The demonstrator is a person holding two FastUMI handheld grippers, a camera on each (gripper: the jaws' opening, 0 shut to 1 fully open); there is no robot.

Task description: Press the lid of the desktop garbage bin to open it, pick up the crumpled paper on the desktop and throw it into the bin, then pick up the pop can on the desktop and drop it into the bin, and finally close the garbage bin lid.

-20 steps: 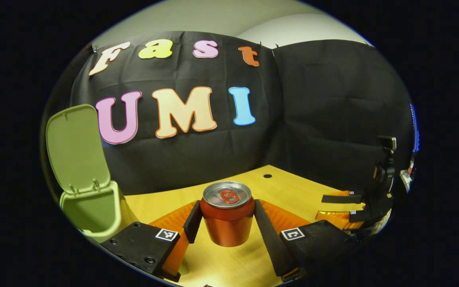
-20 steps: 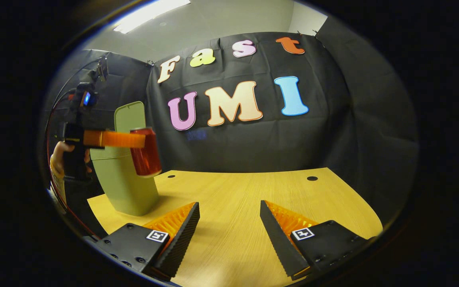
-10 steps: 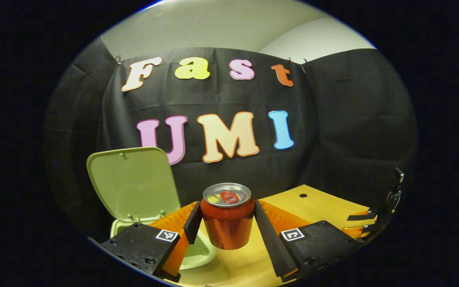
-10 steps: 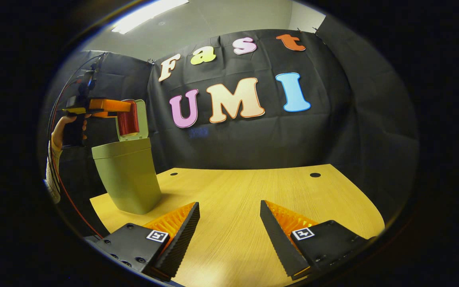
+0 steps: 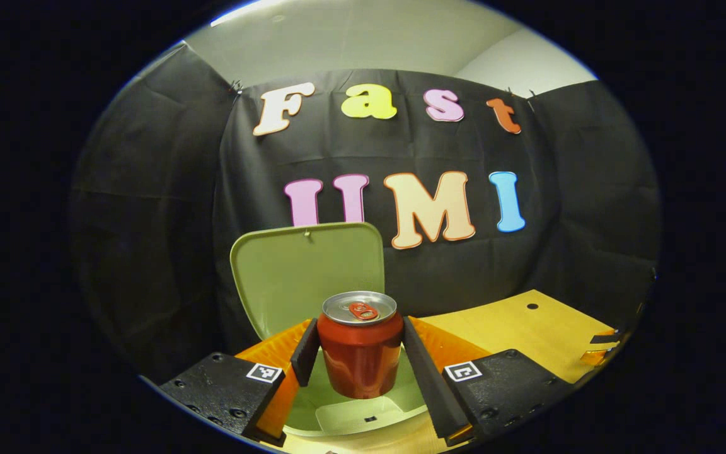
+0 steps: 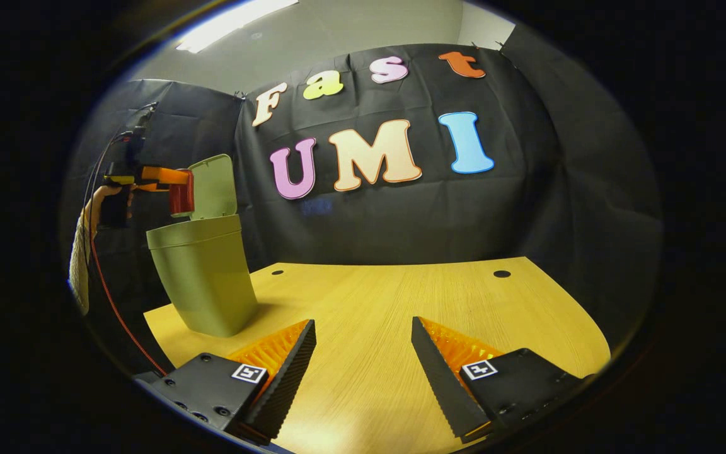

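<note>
A: Pop can [image 5: 360, 343] clamped upright in left gripper [image 5: 359, 353], hanging over open bin [image 6: 202, 272]; lid [image 5: 308, 272] up behind.
B: Placed for straight drop. Right gripper [image 6: 363, 362] wide, idle above worktop [image 6: 388, 302].

A recording booth: black cloth wall [image 6: 401, 214] behind a wooden desk [image 6: 388, 302], under an office ceiling light [image 6: 230, 22].

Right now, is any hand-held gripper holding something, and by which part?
The left hand-held gripper holds the red pop can upright by its two sides. The right hand-held gripper is open and holds nothing.
</note>
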